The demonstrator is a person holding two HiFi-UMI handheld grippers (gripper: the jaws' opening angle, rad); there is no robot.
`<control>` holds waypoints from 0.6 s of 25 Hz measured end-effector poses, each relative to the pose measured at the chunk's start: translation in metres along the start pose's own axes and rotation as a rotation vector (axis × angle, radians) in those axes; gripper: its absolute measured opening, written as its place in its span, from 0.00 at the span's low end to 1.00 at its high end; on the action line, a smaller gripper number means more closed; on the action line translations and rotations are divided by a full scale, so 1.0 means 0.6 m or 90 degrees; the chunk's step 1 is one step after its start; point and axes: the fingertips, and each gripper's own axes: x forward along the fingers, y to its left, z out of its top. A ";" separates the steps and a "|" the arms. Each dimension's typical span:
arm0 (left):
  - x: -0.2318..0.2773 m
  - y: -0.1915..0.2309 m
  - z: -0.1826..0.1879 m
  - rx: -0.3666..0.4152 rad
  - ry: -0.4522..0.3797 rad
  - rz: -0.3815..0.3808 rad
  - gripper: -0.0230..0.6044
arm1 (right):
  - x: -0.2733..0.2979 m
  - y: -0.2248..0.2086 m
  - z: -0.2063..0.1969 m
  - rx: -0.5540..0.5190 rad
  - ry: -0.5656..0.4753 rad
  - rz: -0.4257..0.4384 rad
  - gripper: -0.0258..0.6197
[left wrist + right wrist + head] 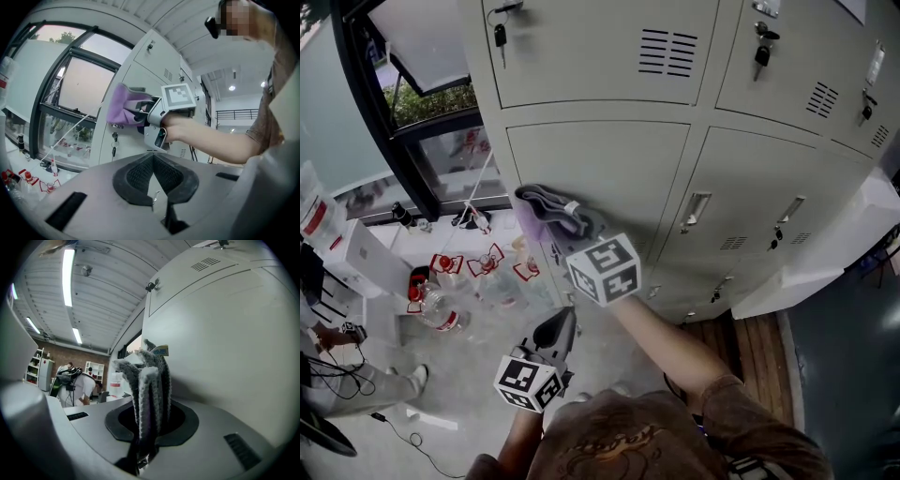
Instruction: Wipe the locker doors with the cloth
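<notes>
A grey and purple cloth (551, 212) is pressed against the lower-left grey locker door (619, 169). My right gripper (577, 234) is shut on it, and its marker cube sits just below the cloth. In the right gripper view the folded cloth (149, 380) stands up between the jaws, close to the door (225, 333). Lower down and away from the lockers, my left gripper (559, 330) is shut with nothing in it. In the left gripper view its pads (140, 173) meet in a V, and beyond them I see the cloth (122, 107) on the door.
Keys (500, 36) hang from the upper door's lock. A dark-framed window (422, 122) stands left of the lockers. Below it lie several red-capped bottles (441, 314), a white box (370, 258) and cables (337, 370). A person (77, 385) stands far off.
</notes>
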 end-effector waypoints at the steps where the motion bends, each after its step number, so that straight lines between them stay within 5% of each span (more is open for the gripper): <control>1: 0.001 -0.001 0.001 0.000 0.000 -0.001 0.04 | -0.004 -0.005 0.001 -0.001 0.000 -0.001 0.12; 15: 0.005 -0.008 0.002 -0.002 -0.001 -0.014 0.04 | -0.069 -0.069 0.009 0.010 0.001 -0.048 0.12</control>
